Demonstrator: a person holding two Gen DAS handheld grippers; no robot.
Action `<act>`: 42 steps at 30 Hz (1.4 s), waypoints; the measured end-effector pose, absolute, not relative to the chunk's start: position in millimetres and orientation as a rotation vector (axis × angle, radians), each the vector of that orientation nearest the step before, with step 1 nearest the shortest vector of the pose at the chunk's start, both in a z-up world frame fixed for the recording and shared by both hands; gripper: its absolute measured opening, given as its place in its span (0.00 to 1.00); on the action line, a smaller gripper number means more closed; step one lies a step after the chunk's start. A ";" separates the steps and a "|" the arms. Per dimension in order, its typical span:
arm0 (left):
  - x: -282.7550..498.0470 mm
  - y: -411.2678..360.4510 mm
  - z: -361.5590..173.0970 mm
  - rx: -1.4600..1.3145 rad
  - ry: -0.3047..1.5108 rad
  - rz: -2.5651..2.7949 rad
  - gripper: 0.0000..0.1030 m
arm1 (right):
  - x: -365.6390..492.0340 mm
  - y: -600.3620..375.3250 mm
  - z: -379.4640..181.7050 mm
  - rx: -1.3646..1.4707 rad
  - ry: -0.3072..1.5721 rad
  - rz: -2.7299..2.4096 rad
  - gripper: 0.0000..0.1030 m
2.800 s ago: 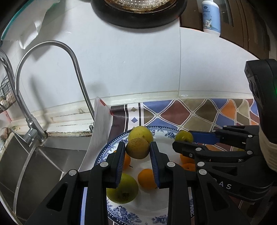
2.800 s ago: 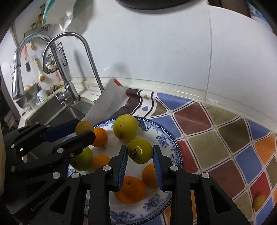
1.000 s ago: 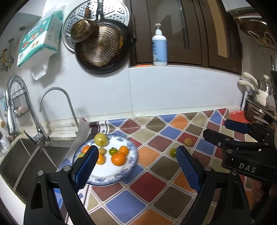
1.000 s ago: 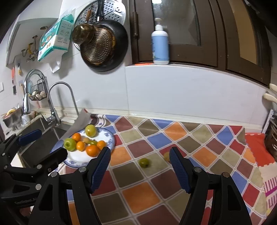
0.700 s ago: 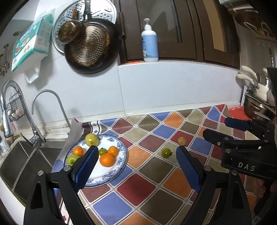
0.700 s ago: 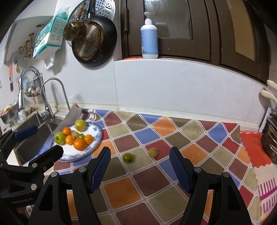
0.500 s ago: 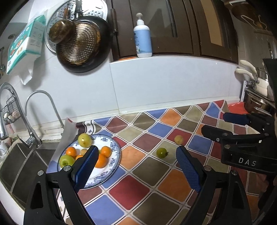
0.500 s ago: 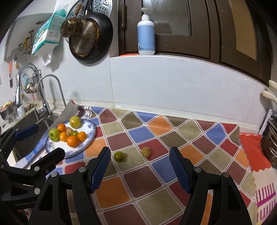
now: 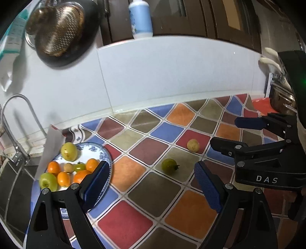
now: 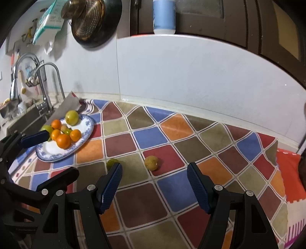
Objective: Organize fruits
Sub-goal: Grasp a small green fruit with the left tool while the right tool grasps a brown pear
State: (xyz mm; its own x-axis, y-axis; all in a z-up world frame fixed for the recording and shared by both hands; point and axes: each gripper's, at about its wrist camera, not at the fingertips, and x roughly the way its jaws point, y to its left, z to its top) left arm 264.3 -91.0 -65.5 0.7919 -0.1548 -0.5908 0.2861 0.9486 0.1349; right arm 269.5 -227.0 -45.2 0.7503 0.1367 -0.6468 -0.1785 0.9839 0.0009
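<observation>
A blue-patterned plate (image 9: 104, 153) (image 10: 87, 132) at the left holds several oranges, green and yellow fruits. A loose green fruit (image 9: 168, 166) (image 10: 111, 162) and a loose yellow-brown fruit (image 9: 193, 145) (image 10: 151, 162) lie on the coloured checkered mat. My left gripper (image 9: 153, 182) is open and empty, with the green fruit just beyond its fingertips. My right gripper (image 10: 154, 182) is open and empty, with the yellow-brown fruit just ahead of it. The right gripper also shows in the left wrist view (image 9: 225, 134).
A sink with a curved faucet (image 10: 47, 84) lies left of the plate. A white tiled wall runs behind the mat. A pan (image 9: 57, 32) hangs on it, and a blue bottle (image 10: 164, 15) stands on a ledge. An orange-red mat (image 10: 288, 172) lies at the right.
Both grippers let their fruits go onto the plate, opened wide and pulled back. They have since shifted right and come closer to the two loose fruits on the mat.
</observation>
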 end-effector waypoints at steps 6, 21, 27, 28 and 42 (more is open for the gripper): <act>287.5 -98.0 -85.6 0.231 0.678 -0.273 0.80 | 291.8 -227.7 -65.7 -0.079 0.750 0.194 0.68; 323.4 -107.3 -114.8 0.239 0.765 -0.343 0.62 | 333.1 -230.9 -104.8 -0.077 0.835 0.223 0.54; 330.4 -109.1 -120.2 0.230 0.793 -0.370 0.43 | 341.4 -226.6 -110.2 -0.068 0.859 0.261 0.48; 331.4 -109.3 -120.9 0.226 0.799 -0.377 0.41 | 342.8 -225.4 -110.5 -0.071 0.860 0.265 0.47; 330.1 -106.7 -115.4 0.203 0.788 -0.386 0.27 | 347.1 -218.1 -111.3 -0.093 0.868 0.289 0.28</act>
